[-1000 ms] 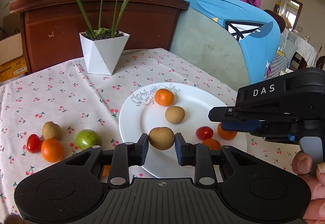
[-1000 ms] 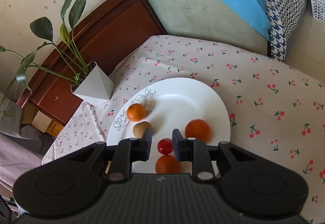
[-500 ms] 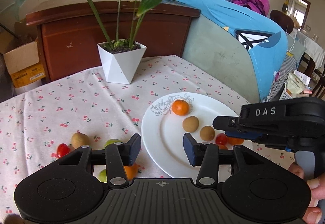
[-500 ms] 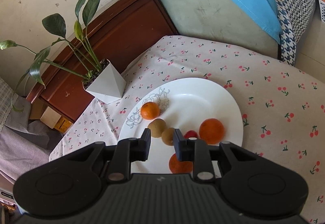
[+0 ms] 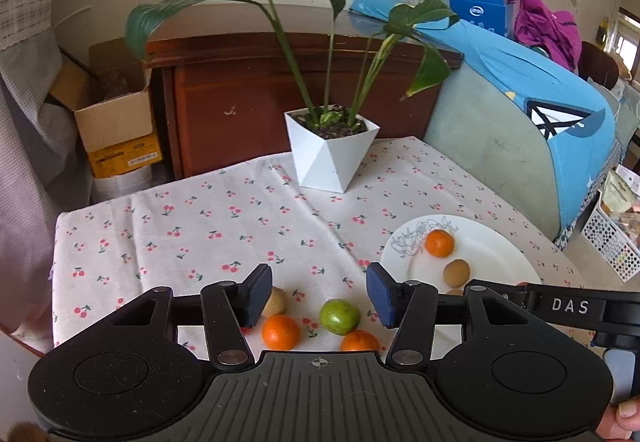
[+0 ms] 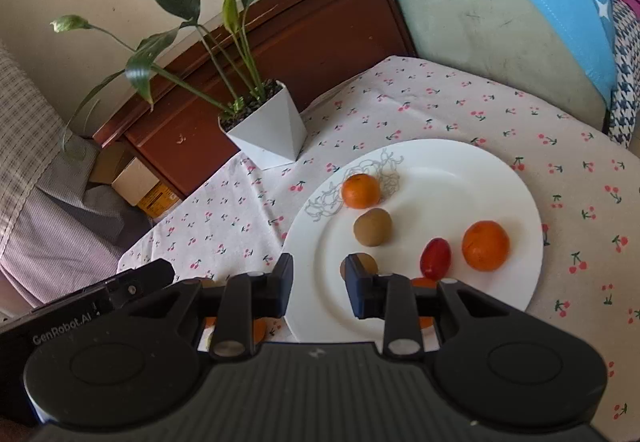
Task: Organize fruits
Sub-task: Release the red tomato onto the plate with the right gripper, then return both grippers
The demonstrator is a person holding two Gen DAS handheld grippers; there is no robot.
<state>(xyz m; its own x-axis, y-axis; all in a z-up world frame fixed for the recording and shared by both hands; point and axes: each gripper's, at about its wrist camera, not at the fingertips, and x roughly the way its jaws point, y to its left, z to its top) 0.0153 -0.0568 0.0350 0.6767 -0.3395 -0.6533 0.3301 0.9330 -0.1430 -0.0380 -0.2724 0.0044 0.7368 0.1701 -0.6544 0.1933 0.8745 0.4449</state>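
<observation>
right wrist view: white plate (image 6: 500,177) already carrying two oranges, two brown fruits, a red tomato; right gripper (image 6: 318,284) just parting, empty. left wrist view: left gripper (image 5: 318,298) just widening, empty, above green fruit (image 5: 339,316) and oranges remaining on tablecloth (image 5: 200,226).

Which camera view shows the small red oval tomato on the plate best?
The right wrist view: the small red oval tomato lies unobstructed on the white round plate. In the left wrist view, the tool hides it.
</observation>
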